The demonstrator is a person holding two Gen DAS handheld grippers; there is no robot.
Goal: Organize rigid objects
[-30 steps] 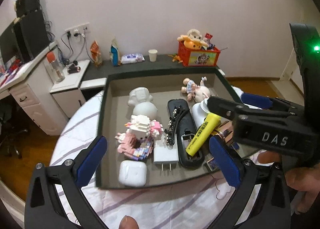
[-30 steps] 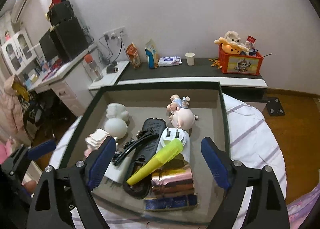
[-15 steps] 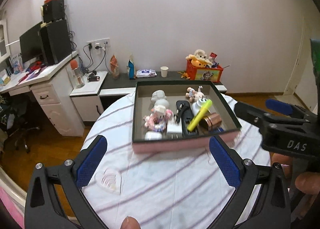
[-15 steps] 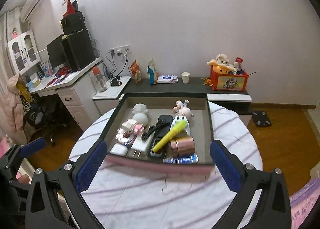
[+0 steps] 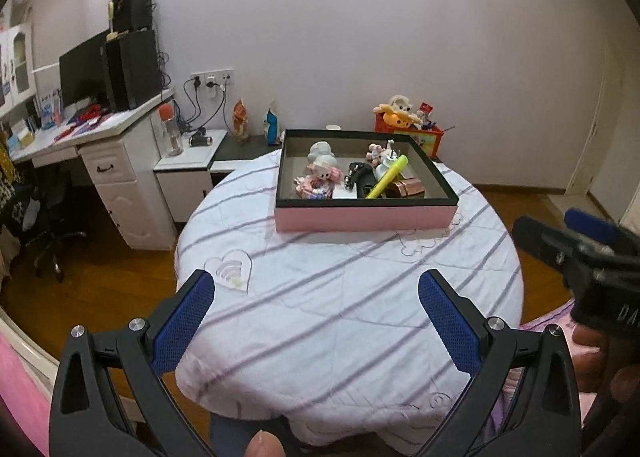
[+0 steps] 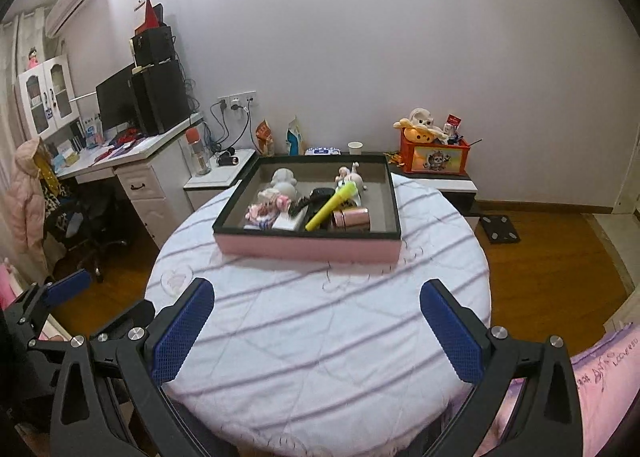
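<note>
With both grippers, left and right, pulled back wide open and empty, the box stays filled; sorting appears complete.

A pink box with a black rim sits at the far side of my round table, on the striped cloth. Inside it lie my sorted things, packed close: a yellow highlighter slanting across a black remote, a copper tin on its side just beside it, a white figurine, a pink block toy and a small doll at the back
</note>
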